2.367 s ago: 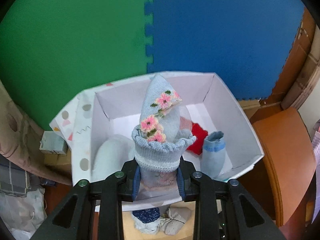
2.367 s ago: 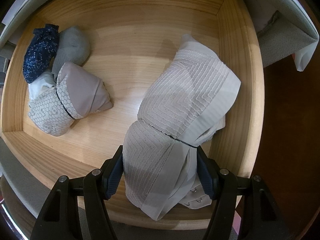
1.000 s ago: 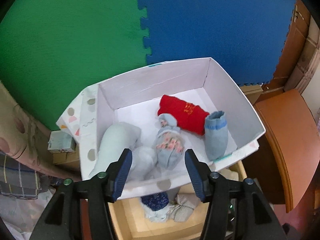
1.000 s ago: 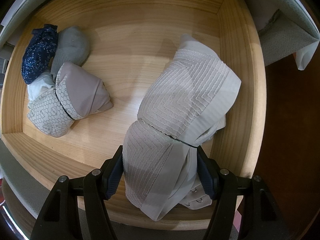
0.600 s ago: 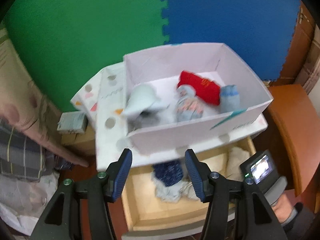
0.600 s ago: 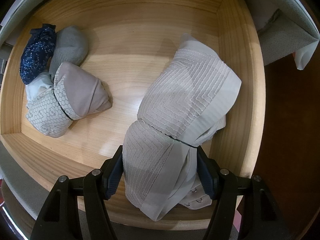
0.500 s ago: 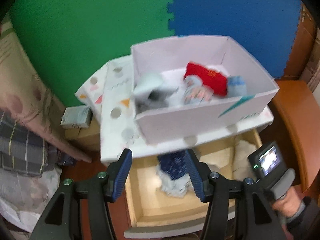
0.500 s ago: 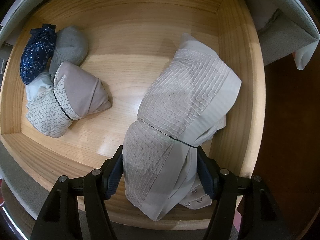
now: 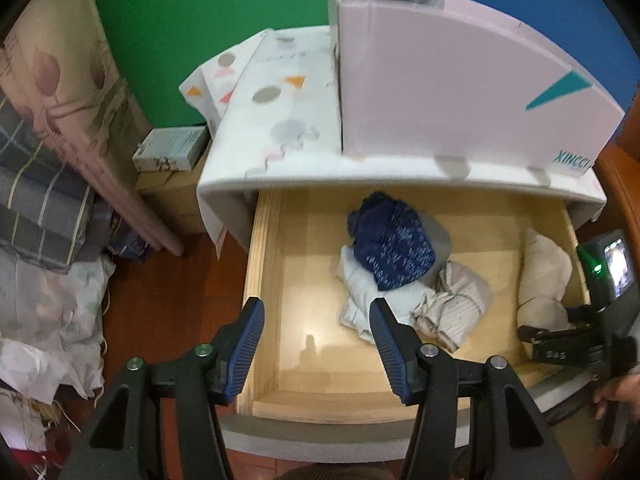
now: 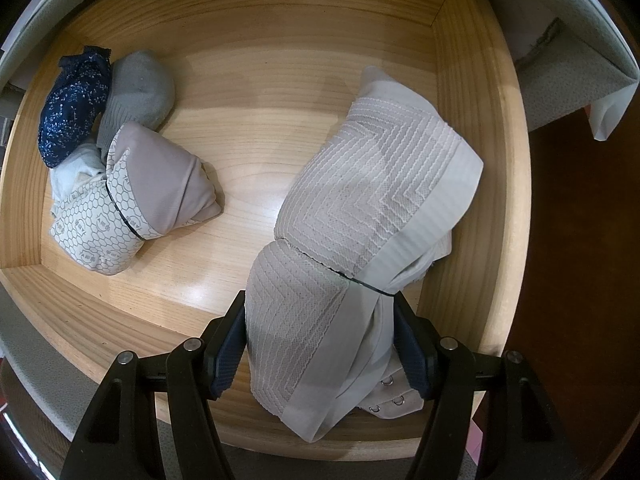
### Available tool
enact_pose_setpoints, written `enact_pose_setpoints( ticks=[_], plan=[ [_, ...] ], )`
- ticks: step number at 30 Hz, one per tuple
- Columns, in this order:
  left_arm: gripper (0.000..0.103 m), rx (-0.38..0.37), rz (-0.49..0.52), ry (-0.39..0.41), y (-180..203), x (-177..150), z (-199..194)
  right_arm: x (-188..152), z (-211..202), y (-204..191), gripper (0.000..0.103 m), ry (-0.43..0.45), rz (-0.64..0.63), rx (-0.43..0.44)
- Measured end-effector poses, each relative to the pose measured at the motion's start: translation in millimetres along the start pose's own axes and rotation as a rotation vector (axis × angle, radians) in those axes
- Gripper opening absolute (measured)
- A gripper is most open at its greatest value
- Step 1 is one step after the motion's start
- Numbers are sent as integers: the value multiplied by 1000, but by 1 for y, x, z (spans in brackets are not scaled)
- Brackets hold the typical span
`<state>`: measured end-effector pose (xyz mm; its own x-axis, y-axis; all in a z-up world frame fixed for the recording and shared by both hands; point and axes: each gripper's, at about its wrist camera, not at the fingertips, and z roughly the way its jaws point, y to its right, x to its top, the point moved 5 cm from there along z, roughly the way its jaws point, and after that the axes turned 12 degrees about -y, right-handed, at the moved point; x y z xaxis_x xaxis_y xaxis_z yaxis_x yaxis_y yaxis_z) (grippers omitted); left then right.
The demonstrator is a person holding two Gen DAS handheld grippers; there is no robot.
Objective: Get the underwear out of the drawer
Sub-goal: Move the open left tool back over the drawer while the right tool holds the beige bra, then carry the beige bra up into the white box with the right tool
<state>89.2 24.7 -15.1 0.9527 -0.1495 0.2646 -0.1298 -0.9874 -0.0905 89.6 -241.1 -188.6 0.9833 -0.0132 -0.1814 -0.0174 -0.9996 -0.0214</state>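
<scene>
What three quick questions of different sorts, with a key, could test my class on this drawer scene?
1. True or false: the left gripper holds a garment.
2. Which does the right gripper clamp? A) navy speckled roll B) beige textured bundle C) grey sock
3. Fill in: the white box stands on the cabinet top, above the open wooden ____.

Key: 1 false, its jaws are open and empty. 2 B. 3 drawer.
</scene>
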Motion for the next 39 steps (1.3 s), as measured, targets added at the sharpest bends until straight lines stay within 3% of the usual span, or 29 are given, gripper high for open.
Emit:
enact_pose_setpoints(
  ticks=[16,28,32,39],
  plan=[
    [56,18,-43,-38,1,-32,53,0,0,0,64,3,2,1],
    [56,40,-50,-17,0,-34,55,1,-1,3,63,15,1,9],
    [56,29,-65,-14,-3,-34,56,-2,-4,5,62,39,-2,19],
    [56,-13,-116,-13,-15,-35,58,-10,-25,6,61,156,-13,17]
  ],
)
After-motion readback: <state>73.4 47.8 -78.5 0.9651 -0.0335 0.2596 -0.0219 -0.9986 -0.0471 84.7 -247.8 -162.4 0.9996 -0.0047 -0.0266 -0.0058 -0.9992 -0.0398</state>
